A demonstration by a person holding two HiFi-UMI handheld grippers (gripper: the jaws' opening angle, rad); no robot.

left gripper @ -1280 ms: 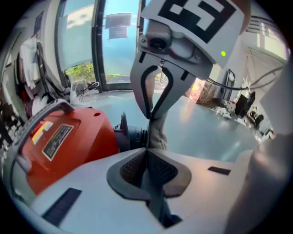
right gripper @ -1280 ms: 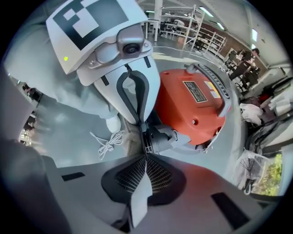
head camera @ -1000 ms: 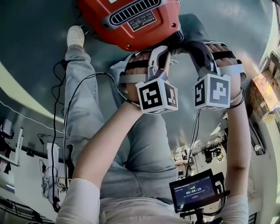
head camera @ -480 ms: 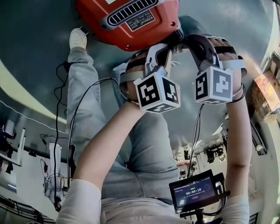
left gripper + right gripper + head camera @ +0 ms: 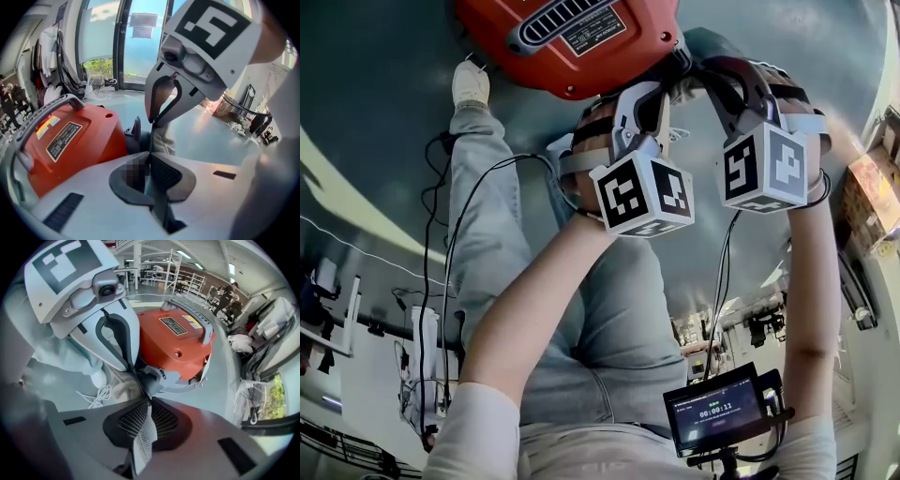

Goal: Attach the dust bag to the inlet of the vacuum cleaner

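The left gripper (image 5: 151,159) has its jaws clenched on a thin edge of the pale beige fabric dust bag (image 5: 119,387). The bag sits against the grey inlet (image 5: 157,376) of the red plastic vacuum cleaner (image 5: 572,37). The right gripper (image 5: 149,404) has its jaws pinching the bag's white weave.

I work on a smooth grey-blue floor (image 5: 375,112) with a dull sheen. The red vacuum cleaner (image 5: 572,37) stands directly on it ahead of me. My pale shoe (image 5: 470,82) is planted just to its left. Thin black cables (image 5: 420,272) trail across the floor beside my leg, crossing a pale curved band (image 5: 366,225) painted on the surface. In the right gripper view, the beige cloth of the dust bag (image 5: 119,387) slumps on the floor against the vacuum cleaner's grey end. Its white drawstring (image 5: 96,398) lies in loose loops just beside it. Boxes (image 5: 872,187) stand at my far right.
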